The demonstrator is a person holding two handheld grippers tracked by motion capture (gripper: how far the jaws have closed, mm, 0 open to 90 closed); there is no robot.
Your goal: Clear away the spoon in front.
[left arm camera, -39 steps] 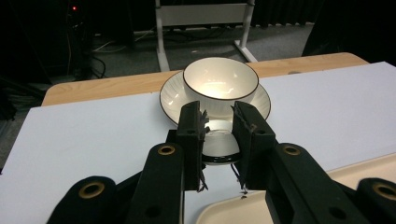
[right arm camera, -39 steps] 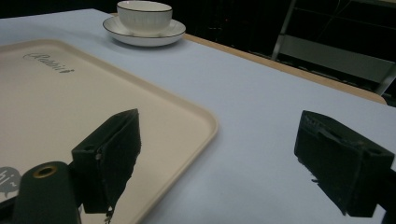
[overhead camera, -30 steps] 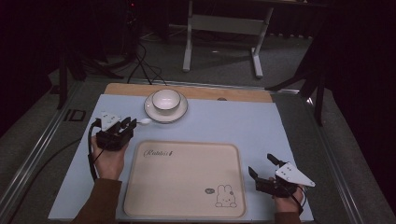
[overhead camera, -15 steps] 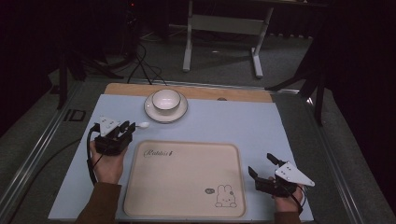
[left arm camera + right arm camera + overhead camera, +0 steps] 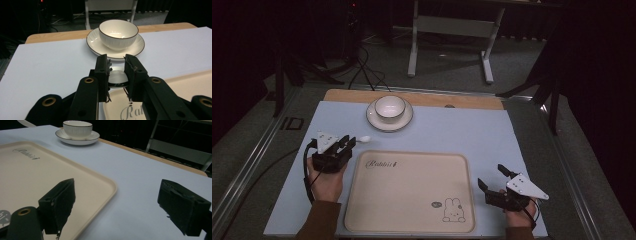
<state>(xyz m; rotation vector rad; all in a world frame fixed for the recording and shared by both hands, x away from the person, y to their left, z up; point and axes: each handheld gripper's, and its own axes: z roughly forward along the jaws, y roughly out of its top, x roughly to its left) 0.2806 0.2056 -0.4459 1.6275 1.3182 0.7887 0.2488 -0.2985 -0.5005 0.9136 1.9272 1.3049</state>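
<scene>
Beside the tray's (image 5: 409, 195) far left corner, the left tongs (image 5: 117, 68) pinch a white spoon (image 5: 362, 139) just short of the bowl (image 5: 118, 33) on its saucer (image 5: 136, 47). At the tray's near right corner, the right tongs (image 5: 117, 205) gape wide over the bare worktop (image 5: 462, 132).

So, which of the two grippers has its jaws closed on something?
The left gripper: its jaws clamp a white spoon near the saucer. The right gripper, beside the tray, is open and empty.

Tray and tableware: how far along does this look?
Early. Nothing sits on the tray yet. In hand: the left gripper is closed on a white spoon at the tray's far corner. Left: the bowl on its saucer is untouched; the right gripper waits open.
</scene>
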